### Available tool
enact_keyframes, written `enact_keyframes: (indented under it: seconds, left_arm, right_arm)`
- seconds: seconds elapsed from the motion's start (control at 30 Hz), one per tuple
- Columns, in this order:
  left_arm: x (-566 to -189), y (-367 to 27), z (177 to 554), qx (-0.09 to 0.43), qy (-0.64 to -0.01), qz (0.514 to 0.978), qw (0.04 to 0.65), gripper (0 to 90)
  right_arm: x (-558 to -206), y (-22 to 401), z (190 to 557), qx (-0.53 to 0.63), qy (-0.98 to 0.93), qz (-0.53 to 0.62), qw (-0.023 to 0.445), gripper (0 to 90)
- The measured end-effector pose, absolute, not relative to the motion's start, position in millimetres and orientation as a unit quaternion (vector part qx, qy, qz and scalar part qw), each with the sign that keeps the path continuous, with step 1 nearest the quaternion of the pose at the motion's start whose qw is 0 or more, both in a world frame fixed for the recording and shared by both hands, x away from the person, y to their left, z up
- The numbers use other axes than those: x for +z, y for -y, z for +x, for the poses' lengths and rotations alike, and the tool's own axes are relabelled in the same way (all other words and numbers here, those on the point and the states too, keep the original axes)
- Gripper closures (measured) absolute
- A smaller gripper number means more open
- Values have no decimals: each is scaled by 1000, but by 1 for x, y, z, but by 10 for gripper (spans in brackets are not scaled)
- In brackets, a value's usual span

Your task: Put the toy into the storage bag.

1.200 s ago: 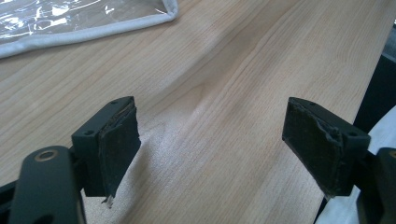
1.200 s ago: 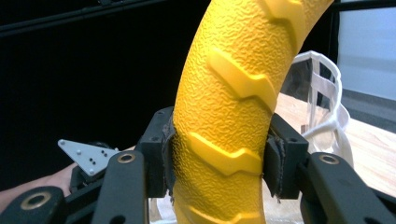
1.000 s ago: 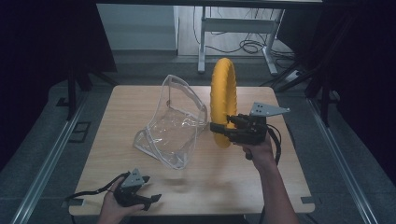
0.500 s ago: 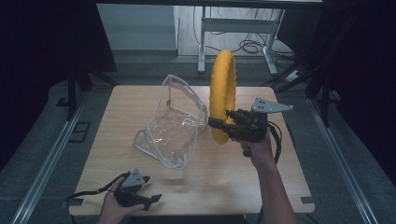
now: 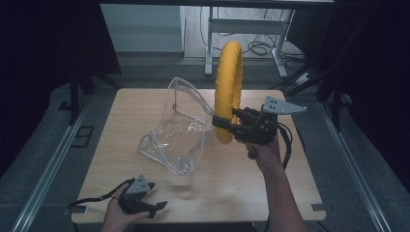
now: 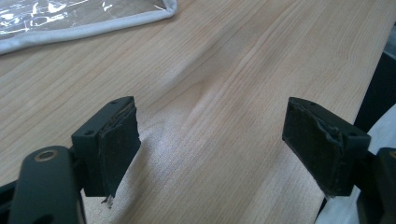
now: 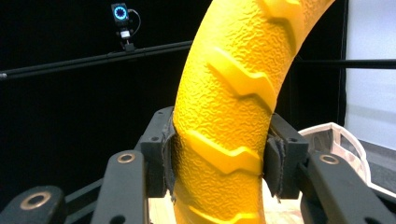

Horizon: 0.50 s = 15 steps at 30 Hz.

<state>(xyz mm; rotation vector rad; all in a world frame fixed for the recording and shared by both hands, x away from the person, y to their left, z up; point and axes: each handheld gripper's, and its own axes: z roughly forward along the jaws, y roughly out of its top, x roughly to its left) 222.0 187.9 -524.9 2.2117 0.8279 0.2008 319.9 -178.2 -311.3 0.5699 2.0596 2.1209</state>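
A yellow ring with a tyre-like tread [image 5: 227, 87] stands on edge in the air above the middle of the wooden table [image 5: 290, 179]. My right gripper [image 5: 221, 123] is shut on its lower part; in the right gripper view the pads [image 7: 276, 161] press both sides of the yellow ring [image 7: 229, 107]. A clear plastic pouch with white trim [image 5: 179, 128] stands open just left of the ring, its edge [image 6: 84, 25] showing in the left gripper view. My left gripper [image 5: 157, 208] rests near the table's front left edge, jaws wide apart over bare wood [image 6: 210, 121].
A black frame and rails run along both sides of the table. Behind the table stand a white desk frame [image 5: 246, 29] and cables on the floor. A small camera with a lit ring [image 7: 120, 14] hangs on a dark bar.
My right gripper has lifted the yellow ring a little higher. The left gripper and the pouch have stayed where they were.
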Motion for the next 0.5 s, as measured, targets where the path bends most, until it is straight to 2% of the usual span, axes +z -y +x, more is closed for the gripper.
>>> enact_keyframes:
  seconds: [0.5]
  left_arm:
    - [-525, -188, 222, 77, -323, 866, 375, 186]
  right_arm:
    - [-294, 166, 316, 722, -667, 168, 67, 514]
